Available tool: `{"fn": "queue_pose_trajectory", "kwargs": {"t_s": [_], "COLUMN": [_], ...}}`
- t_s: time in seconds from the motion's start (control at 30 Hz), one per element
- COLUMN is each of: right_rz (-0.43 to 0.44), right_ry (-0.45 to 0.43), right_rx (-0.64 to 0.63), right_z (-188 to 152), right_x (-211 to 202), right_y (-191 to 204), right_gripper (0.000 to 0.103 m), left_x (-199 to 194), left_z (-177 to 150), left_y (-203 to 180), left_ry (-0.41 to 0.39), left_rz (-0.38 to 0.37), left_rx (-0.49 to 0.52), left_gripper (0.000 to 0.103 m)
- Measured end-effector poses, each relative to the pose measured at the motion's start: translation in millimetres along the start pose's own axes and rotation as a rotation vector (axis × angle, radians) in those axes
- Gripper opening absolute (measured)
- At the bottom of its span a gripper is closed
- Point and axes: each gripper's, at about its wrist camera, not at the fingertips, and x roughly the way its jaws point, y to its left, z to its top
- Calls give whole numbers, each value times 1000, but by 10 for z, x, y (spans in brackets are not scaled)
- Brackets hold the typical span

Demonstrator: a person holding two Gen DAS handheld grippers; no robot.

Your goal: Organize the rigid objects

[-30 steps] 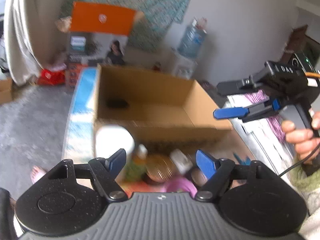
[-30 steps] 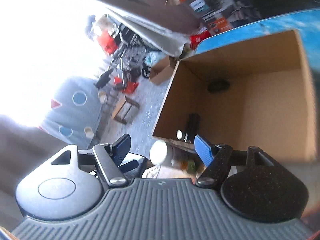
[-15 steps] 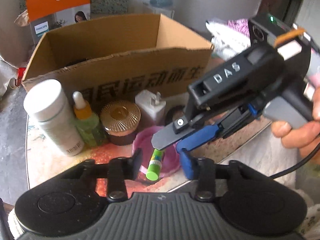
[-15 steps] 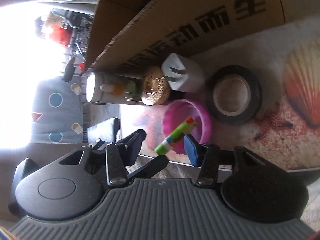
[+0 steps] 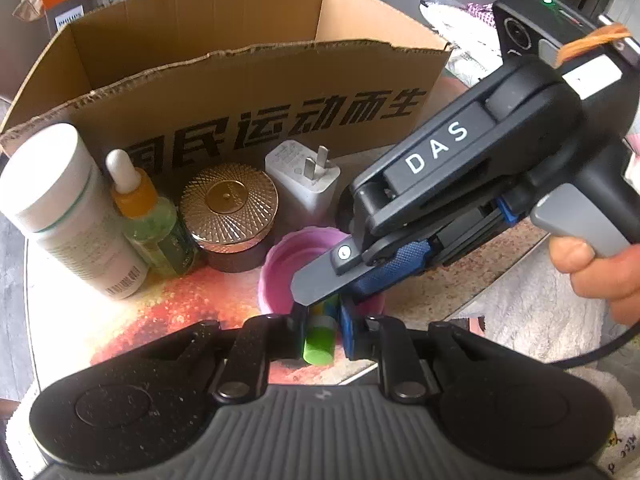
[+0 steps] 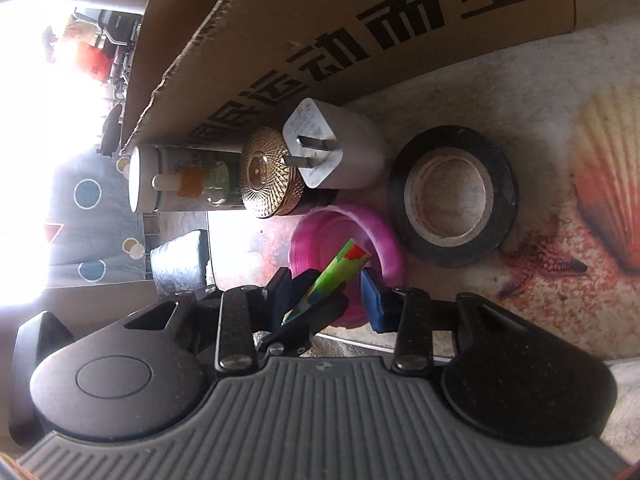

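Cardboard box (image 5: 248, 92): open-topped, with black printed characters on its near wall, standing on the surface behind a row of small things; its floor is hidden from here.
Surface (image 6: 540, 216): covered by a printed sheet with a seashell and starfish pattern; its edge runs just under both grippers.
Room: an orange-and-white retail carton stands beyond the box in the left wrist view; the right wrist view is washed out by bright light on its left side.
Right gripper (image 5: 336, 288): held by a hand (image 5: 600, 268) at the right edge, slanting down and leftward over the pink bowl. Its fingers are closing around the upper part of the green stick; in its own view the right finger stands apart from the stick.
Left gripper (image 5: 320, 328): pointing steeply down, its fingers clamped on the lower end of the green stick.
White bottle (image 5: 68, 208): upright at the left end of the row.
Black tape roll (image 6: 452, 196): lying flat just right of the bowl.
Pink bowl (image 6: 380, 236): shallow, in front of the row; the stick leans out over its near rim.
Gold-lidded jar (image 5: 229, 216): between dropper bottle and charger.
Dropper bottle (image 5: 148, 216): green with an orange collar, beside the white bottle.
White charger (image 5: 300, 184): prongs up, touching the box wall or close to it.
Green stick (image 6: 340, 272): tilted, held between both grippers.
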Motion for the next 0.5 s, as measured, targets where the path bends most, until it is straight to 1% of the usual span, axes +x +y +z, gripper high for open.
{"fn": "queue_pose_trajectory", "kwargs": {"t_s": [0.1, 0.17, 0.27, 0.37, 0.5], "right_rz": [-4, -2, -2, 20, 52], "right_ry": [-11, -24, -55, -80, -114], "right_rx": [1, 2, -7, -1, -20], "right_z": [19, 19, -2, -42, -136], "right_x": [62, 47, 14, -1, -69], "right_y": [4, 1, -17, -60, -39], "right_gripper": [33, 27, 21, 20, 19], "left_x": [108, 133, 118, 37, -124], "left_z": [50, 80, 88, 65, 52], "left_y": [20, 23, 14, -13, -45], "left_ry": [18, 12, 6, -3, -39], "left_rz": [-14, -9, -8, -5, 14], "left_rx": [-12, -11, -16, -15, -10], "left_gripper": [18, 18, 18, 18, 18]}}
